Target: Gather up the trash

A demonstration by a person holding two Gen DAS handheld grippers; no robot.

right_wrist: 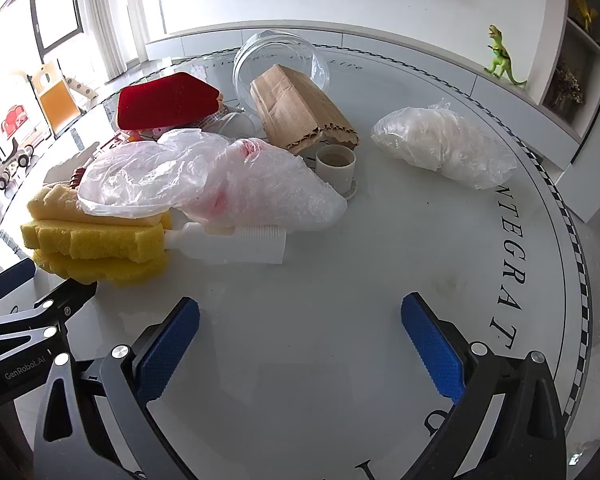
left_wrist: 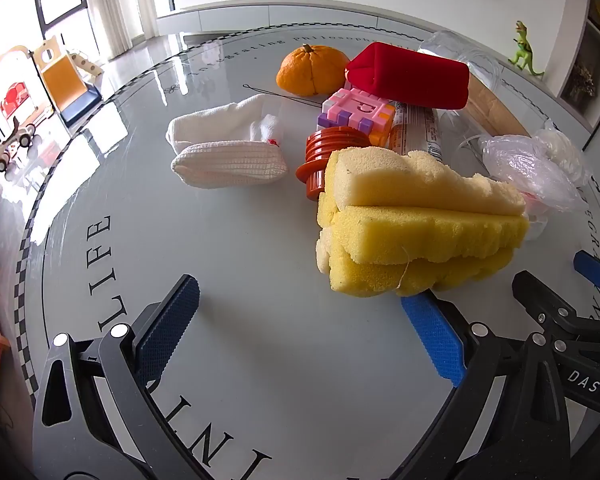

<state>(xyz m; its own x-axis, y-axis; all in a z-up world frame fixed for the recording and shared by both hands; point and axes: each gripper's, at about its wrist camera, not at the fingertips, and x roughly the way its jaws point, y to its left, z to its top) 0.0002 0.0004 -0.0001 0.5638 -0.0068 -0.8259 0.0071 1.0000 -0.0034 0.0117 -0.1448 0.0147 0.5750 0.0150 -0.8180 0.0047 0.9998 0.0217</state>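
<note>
Trash lies piled on a round white table [left_wrist: 228,248]. In the left wrist view a stack of torn yellow sponge [left_wrist: 420,232] sits just beyond my left gripper [left_wrist: 300,328], which is open with nothing between its fingers. In the right wrist view crumpled clear plastic bags [right_wrist: 204,176] drape over the sponge [right_wrist: 96,236], with a white plastic bottle [right_wrist: 228,244] lying in front of them. My right gripper [right_wrist: 300,344] hangs open above bare table, short of the bottle. Brown cardboard [right_wrist: 300,116], a small cup [right_wrist: 336,164] and a filled plastic bag [right_wrist: 444,144] lie farther back.
A white sock [left_wrist: 224,152], an orange [left_wrist: 312,68], a red velvet pouch [left_wrist: 408,76], a pink puzzle cube [left_wrist: 360,114] and an orange-red threaded plastic part [left_wrist: 324,152] lie behind the sponge. A clear bowl [right_wrist: 280,56] stands at the back. A green toy dinosaur [right_wrist: 504,60] stands on a ledge.
</note>
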